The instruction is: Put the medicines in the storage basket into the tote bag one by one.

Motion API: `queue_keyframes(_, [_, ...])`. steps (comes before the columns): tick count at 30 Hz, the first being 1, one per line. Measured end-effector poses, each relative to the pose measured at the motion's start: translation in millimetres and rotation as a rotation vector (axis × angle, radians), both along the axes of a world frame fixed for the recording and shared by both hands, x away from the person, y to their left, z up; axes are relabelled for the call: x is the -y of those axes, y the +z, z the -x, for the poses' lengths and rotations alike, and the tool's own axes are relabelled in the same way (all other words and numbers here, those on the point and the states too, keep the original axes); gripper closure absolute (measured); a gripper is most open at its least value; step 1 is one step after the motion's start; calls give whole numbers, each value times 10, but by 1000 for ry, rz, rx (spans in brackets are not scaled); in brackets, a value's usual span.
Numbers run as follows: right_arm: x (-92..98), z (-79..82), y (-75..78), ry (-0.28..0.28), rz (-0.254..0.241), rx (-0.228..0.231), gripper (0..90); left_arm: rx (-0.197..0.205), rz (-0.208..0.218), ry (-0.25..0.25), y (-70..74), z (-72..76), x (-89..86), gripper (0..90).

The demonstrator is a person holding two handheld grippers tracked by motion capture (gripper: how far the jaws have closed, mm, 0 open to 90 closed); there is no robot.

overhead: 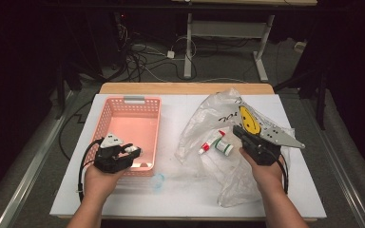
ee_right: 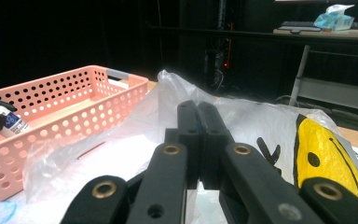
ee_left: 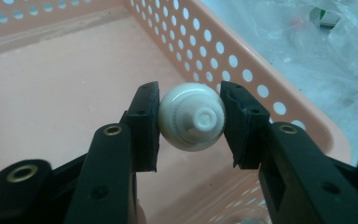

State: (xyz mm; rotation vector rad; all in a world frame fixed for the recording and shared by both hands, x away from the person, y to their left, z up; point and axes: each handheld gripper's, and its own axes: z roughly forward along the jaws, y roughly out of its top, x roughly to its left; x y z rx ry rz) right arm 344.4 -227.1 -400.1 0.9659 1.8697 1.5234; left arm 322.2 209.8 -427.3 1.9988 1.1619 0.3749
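A small white tube (ee_left: 192, 116) with a round cap is seen end-on, clamped between the jaws of my left gripper (ee_left: 190, 120). That gripper (overhead: 129, 151) hangs over the near right corner of the pink perforated basket (overhead: 133, 105), whose floor is bare. In the right gripper view the held tube (ee_right: 9, 122) shows a blue label. My right gripper (overhead: 237, 130) is shut, nothing showing between its jaws, over a crumpled clear plastic bag (overhead: 214, 118) with a yellow smiley face. A red-capped tube (overhead: 210, 143) and a green-and-white tube (overhead: 224, 147) lie on the bag just left of it.
The basket and bag sit on a white board (overhead: 180, 194) over a wooden table. A small clear bluish item (overhead: 158, 180) lies near the basket's front right corner. Cables and desk legs stand on the floor beyond the table's far edge.
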Motion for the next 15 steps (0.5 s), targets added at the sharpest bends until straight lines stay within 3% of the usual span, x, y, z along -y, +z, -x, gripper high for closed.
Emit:
queue_keyframes(3, [-9,-7,-22,2,8,-6,900,21,27,3,-26,38,-24,582])
queue_keyframes(15, [-2,4,-2,6,4,3,900,77,56,1,18,131,-2,582])
